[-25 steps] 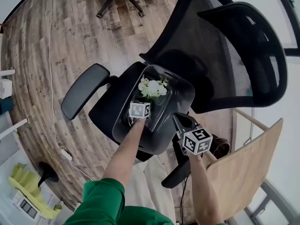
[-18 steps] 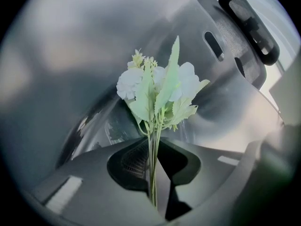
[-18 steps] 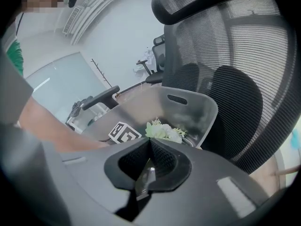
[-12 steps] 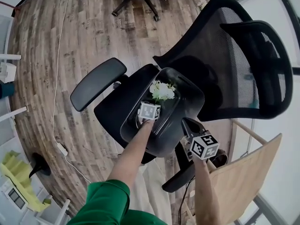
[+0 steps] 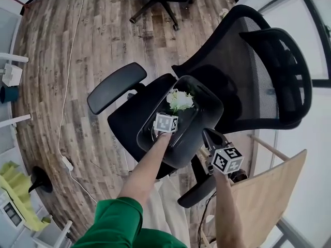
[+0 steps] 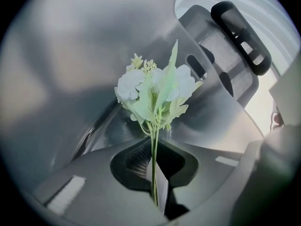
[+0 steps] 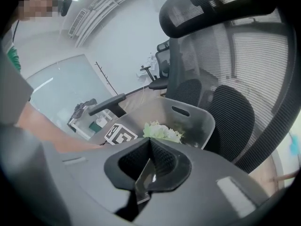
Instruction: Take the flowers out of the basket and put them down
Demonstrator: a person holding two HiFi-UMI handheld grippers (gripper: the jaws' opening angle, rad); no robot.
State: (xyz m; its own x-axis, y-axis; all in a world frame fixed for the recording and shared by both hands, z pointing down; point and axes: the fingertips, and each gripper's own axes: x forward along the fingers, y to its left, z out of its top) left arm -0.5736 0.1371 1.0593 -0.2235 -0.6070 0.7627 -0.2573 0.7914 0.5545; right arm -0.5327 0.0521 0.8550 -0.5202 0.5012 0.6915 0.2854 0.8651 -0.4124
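Inside the basket [image 5: 207,119], fingers [image 6: 137,160] of the left gripper [image 6: 157,189] just closed on flowers [image 6: 155,91].

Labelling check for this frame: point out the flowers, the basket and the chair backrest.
flowers [image 6: 155,92], left gripper view, on the bloom cluster.
basket [image 7: 200,125], right gripper view, on its inner wall.
chair backrest [image 5: 243,61], head view, on the mesh.

No words, brands or numbers could be read; the left cube [image 5: 166,123] and right cube [image 5: 228,159] bore only square coded markers.
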